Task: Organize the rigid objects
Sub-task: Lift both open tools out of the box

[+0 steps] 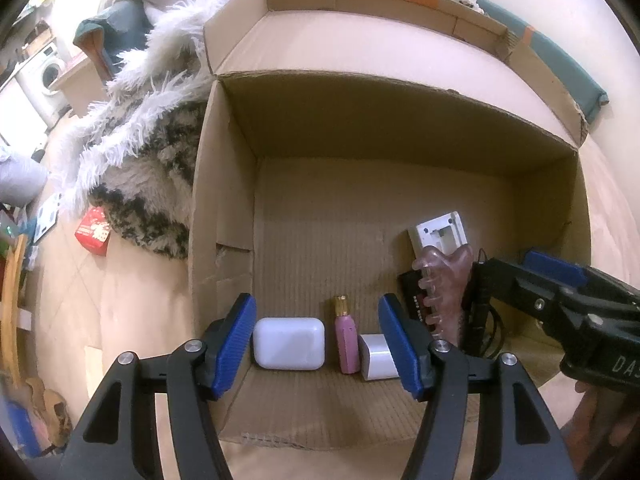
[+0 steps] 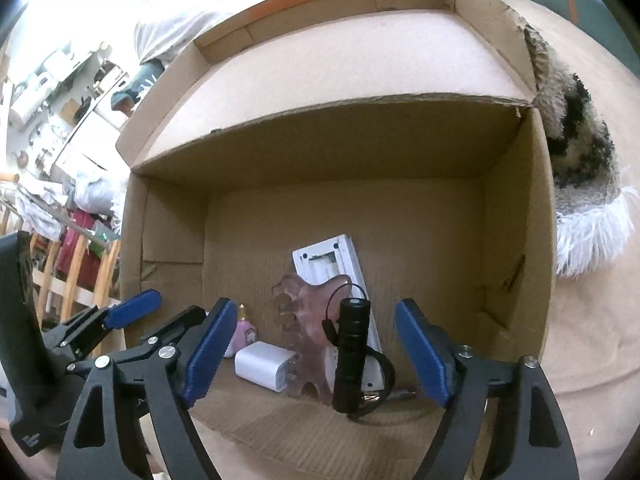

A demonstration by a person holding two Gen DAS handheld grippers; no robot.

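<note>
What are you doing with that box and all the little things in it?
A person is tidying small hard things into a cardboard box. Lined up along its near wall are a white case, a pink bottle, a white charger, a pink comb and a black flashlight. Both the left hand-held gripper and the right hand-held gripper are open, holding nothing.

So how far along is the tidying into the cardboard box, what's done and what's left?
Done: the earbud case, pink bottle, charger plug, pink comb, white device and black flashlight line the cardboard box near wall. In hand: nothing; the left gripper and right gripper are open, jaws clear. Left: no further loose items show here.
</note>
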